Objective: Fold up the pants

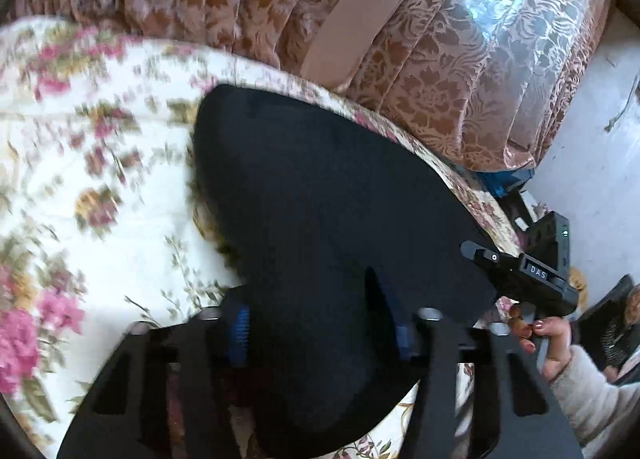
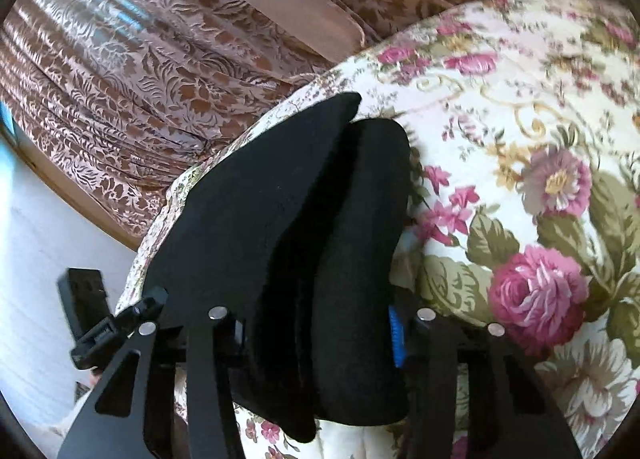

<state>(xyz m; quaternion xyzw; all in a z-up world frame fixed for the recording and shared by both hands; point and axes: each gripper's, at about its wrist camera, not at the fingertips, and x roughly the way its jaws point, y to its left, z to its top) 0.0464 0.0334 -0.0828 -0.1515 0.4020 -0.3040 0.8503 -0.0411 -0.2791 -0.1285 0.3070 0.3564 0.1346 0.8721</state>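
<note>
- Pants (image 1: pixel 320 199), black, lie on the floral bedspread (image 1: pixel 100 179) near its edge, beside brown patterned curtains (image 1: pixel 420 59).
- Left hand-held gripper (image 1: pixel 320 335) clamps the pants.
- Right hand-held gripper (image 2: pixel 320 339) clamps their folded layers.

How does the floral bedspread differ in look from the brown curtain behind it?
The floral bedspread has a cream ground with pink roses and green leaves; the brown curtain is rust brown with a pale, shiny leaf pattern. The bedspread lies spread out, with the black pants on it; the curtain hangs in long vertical pleats. The bedspread looks matt, while the curtain reflects bluish light. Both are patterned fabrics with plant motifs.
</note>
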